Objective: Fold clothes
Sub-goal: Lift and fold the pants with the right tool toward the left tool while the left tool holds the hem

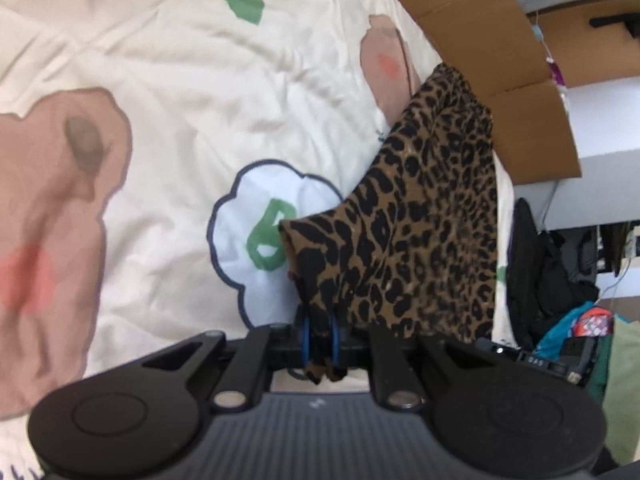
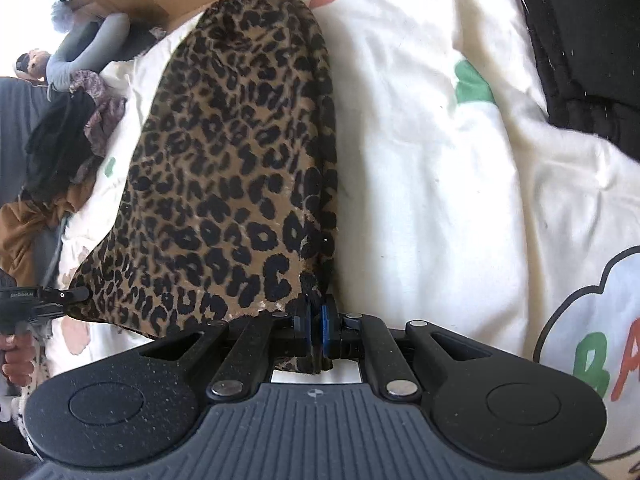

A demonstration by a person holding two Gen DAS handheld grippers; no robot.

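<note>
Two corners of one leopard-print garment (image 1: 420,216) are pinched at this moment, one in each hand-held tool, and the cloth runs forward from both of them onto the bed.

On the left, the left gripper (image 1: 320,336) has its blue-padded jaws pressed together on a bunched corner of the fabric; a tuft of print pokes out behind the pads. From this corner the garment spreads away to the right and forward, toward the cardboard box (image 1: 500,60) at the bed's edge. The cream duvet (image 1: 180,80) with its cartoon prints lies bare to the left of the jaws, so the free space for laying the cloth is on that side.

On the right, the right gripper (image 2: 316,324) likewise has its jaws closed on a corner, at the end of the garment's straight side edge. In this view the cloth fans out to the left and narrows toward a gathered far end near the box. The long axis runs from the two pinched corners away to that far end. The other tool and the person's hand (image 2: 16,356) show at the left edge, holding the opposite corner.

Both hands look about equally near the held hem, which stretches between them. My reading is that the coming move turns on carrying this near edge forward along the long axis toward the far end, both corners kept level.
</note>
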